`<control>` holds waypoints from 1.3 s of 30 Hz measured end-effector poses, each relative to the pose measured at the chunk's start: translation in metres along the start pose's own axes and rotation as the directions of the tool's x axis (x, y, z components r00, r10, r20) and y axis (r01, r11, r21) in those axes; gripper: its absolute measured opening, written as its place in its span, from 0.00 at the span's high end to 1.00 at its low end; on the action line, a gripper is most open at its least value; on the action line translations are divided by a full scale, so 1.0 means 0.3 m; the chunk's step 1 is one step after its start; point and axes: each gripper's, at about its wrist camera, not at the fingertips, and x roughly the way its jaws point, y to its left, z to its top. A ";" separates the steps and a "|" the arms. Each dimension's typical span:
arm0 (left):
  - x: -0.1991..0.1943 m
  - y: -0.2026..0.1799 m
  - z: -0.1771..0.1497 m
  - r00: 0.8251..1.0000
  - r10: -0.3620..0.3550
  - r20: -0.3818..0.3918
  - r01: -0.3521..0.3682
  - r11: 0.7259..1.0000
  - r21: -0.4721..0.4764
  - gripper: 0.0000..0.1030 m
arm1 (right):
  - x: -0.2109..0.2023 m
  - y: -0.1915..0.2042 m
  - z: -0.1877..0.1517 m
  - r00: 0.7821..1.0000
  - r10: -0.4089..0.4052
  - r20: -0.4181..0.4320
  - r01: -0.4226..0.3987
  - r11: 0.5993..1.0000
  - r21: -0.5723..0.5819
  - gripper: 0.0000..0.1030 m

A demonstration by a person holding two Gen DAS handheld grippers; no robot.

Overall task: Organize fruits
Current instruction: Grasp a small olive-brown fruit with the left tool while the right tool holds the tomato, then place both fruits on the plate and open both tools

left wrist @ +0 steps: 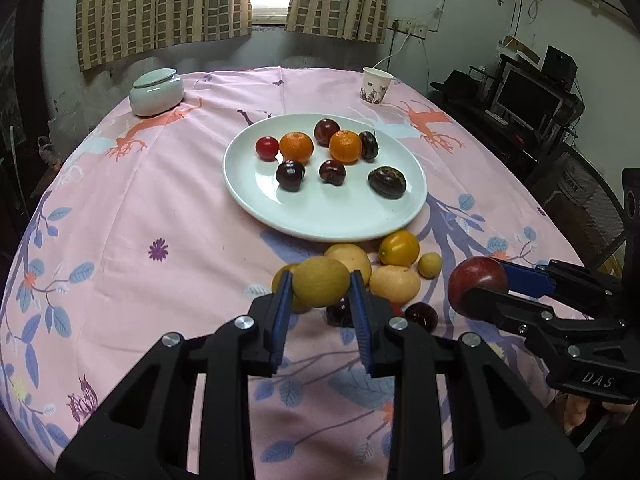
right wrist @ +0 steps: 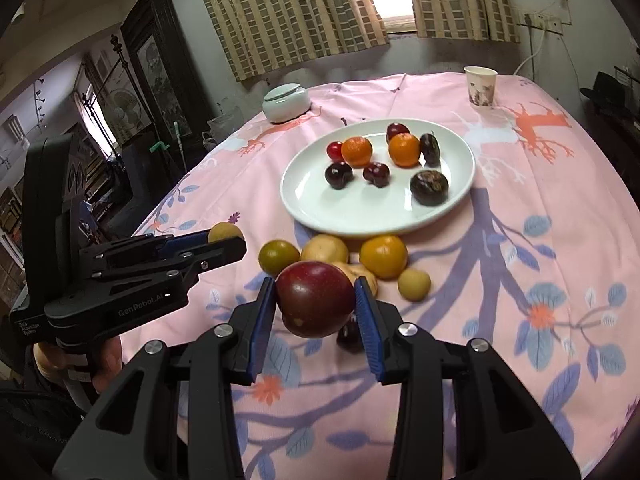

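The left gripper (left wrist: 320, 286) is closed on a yellow-green fruit (left wrist: 321, 281), held above the tablecloth (left wrist: 160, 208). The right gripper (right wrist: 316, 300) clamps a dark red plum (right wrist: 315, 298). Both hover on the near side of the white plate (left wrist: 312, 216), above yellow fruits (left wrist: 394, 283) lying beside its rim. On the plate sit oranges (left wrist: 296, 146) and dark plums (left wrist: 291, 175).

Bench cloth (left wrist: 160, 208): pink, printed with blue-purple leaves, purple branches and coral tree shapes. Plate (left wrist: 320, 220): plain white, carrying two orange fruits (left wrist: 296, 146), one bright red fruit (left wrist: 267, 147) and dark maroon ones (left wrist: 291, 175). Left tool (left wrist: 320, 286): black with blue pads, around a yellow-green fruit (left wrist: 320, 280). Right tool (right wrist: 316, 300): same colours, around a dark red fruit (right wrist: 314, 298). Lidded jar (left wrist: 157, 92): pale green. Curtains (left wrist: 160, 8): beige-and-brown check.
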 end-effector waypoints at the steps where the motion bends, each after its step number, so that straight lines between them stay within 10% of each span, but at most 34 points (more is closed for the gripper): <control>1: 0.009 0.007 0.021 1.000 0.006 0.000 -0.006 1.000 0.001 0.72 | 0.012 -0.003 0.023 1.000 0.001 -0.004 -0.001 1.000 -0.008 0.61; 14: 0.333 0.135 0.344 0.989 0.126 -0.074 -0.128 0.991 -0.029 0.72 | 0.359 0.001 0.337 0.992 -0.095 -0.088 0.071 0.968 -0.242 0.61; 30: 0.527 0.220 0.424 0.981 0.102 -0.165 -0.123 0.985 -0.123 0.71 | 0.585 -0.046 0.416 0.969 -0.229 -0.096 0.185 0.924 -0.335 0.57; 33: 0.511 0.219 0.433 0.982 0.111 -0.150 -0.131 0.982 -0.134 0.34 | 0.551 -0.038 0.418 0.959 -0.284 -0.009 0.263 0.896 -0.357 0.37; 39: 0.354 0.195 0.433 0.994 0.086 -0.072 -0.093 0.989 -0.115 0.24 | 0.385 -0.039 0.407 0.948 -0.313 0.051 0.310 0.884 -0.349 0.36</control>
